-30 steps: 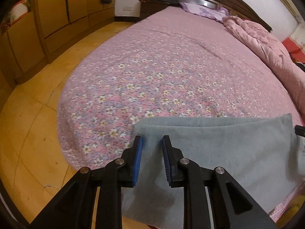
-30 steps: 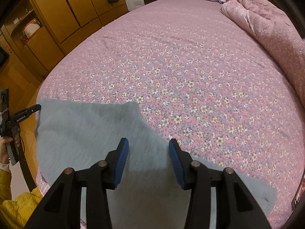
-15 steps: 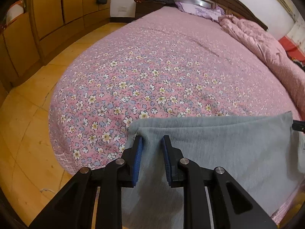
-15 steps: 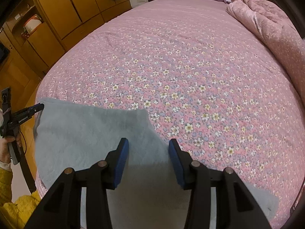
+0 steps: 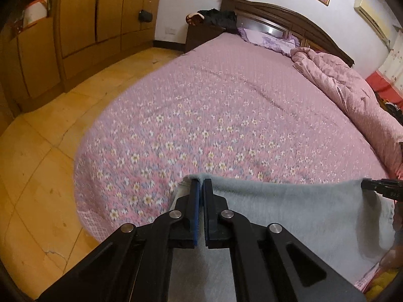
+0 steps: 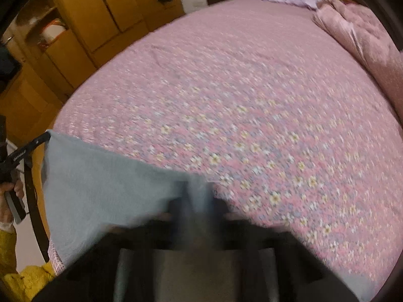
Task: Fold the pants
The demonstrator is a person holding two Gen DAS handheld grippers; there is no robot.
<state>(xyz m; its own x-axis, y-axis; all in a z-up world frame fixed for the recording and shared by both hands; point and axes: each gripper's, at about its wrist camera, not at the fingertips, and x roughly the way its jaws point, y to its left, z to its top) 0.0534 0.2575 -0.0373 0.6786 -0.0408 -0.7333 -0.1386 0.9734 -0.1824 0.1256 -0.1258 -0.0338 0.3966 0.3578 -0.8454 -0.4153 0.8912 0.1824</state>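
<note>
At the bed's (image 5: pixel 226 115) near edge, the grey pants (image 5: pixel 289 216) are pinched by left gripper (image 5: pixel 201 188) and right gripper (image 6: pixel 199 196); thin bites could be lost when lifted.

Bedspread (image 5: pixel 226 115) lies open; quilt (image 5: pixel 352 95) crowds right.

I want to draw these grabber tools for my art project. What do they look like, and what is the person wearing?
The left gripper is black, with two long angled arms joined by shiny silver rivets, and its jaws are lined with flat blue pads. From the side it shows white lettering and a dangling black strap. The right gripper looks black too, but it is blurred. The person wears a fuzzy yellow sleeve.
</note>
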